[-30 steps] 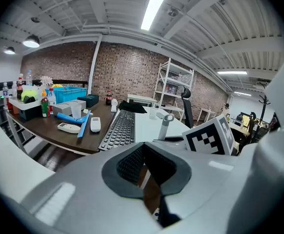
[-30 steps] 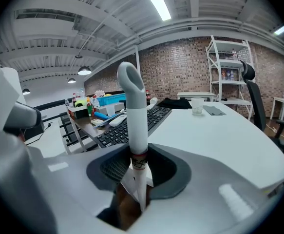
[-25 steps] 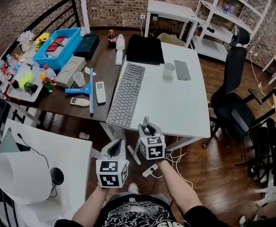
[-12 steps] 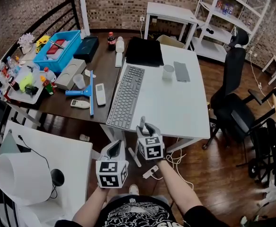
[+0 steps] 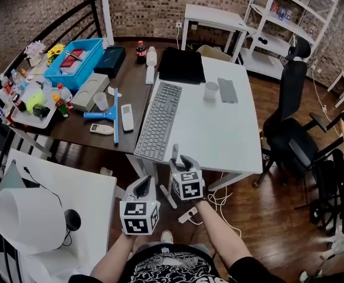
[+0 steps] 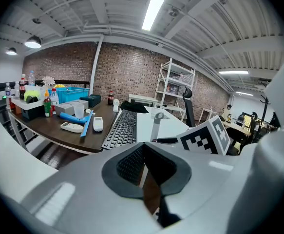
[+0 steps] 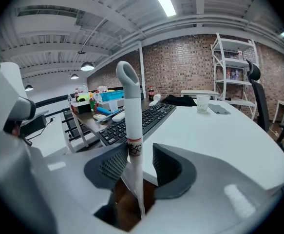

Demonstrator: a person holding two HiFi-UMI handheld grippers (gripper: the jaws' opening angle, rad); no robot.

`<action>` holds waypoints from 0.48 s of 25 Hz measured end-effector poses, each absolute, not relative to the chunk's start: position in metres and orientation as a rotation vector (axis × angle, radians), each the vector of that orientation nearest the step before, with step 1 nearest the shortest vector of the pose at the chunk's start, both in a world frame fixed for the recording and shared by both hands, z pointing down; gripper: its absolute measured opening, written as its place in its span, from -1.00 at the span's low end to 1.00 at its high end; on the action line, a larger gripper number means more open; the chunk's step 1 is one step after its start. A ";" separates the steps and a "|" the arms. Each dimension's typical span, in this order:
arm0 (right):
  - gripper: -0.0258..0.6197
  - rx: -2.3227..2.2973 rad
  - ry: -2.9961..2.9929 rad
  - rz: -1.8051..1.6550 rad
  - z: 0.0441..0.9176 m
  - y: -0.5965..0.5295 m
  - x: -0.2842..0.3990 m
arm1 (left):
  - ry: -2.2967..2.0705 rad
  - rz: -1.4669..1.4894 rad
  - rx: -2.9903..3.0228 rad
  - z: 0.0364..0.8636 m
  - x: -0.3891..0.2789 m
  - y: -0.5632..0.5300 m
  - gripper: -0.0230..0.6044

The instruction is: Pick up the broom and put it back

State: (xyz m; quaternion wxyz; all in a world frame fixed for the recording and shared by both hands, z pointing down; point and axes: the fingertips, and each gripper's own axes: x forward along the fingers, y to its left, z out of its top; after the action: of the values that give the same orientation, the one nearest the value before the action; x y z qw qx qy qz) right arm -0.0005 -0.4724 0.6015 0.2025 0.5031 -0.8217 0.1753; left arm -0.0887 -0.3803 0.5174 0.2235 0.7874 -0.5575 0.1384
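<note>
Looking down in head view, one left gripper (image 5: 143,184) beside one right gripper (image 5: 181,160), one broom (image 5: 175,150) upright at white table (image 5: 231,140) edge, one keyboard (image 5: 160,119) beyond; left gripper view, jaws closed, empty; right gripper view, jaws just opening, apart around broom handle

I log: white broom (image 7: 133,116), red band and black scribble; red-brown brick-patterned wall (image 5: 148,5), 12 o'clock; blue bin (image 5: 73,61), 10 o'clock; black chair (image 5: 290,122), 3 o'clock.
</note>
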 end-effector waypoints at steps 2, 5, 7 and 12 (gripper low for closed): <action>-0.48 1.401 -2.293 0.487 0.601 -0.471 -0.002 | -1.539 0.380 2.175 0.517 -0.089 -0.379 -0.91; -0.48 1.399 -2.294 0.486 0.600 -0.469 -0.002 | -1.539 0.377 2.177 0.516 -0.089 -0.378 -0.91; -0.48 1.399 -2.294 0.485 0.600 -0.466 -0.002 | -1.538 0.375 2.179 0.516 -0.088 -0.377 -0.91; -0.48 1.403 -2.290 0.481 0.598 -0.458 0.002 | -1.536 0.365 2.180 0.515 -0.085 -0.372 -0.91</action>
State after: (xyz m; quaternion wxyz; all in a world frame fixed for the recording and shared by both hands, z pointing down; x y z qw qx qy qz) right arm 0.0023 -0.4579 0.5983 0.2050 0.5034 -0.8214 0.1726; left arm -0.0848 -0.3724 0.5149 0.2230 0.7896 -0.5561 0.1322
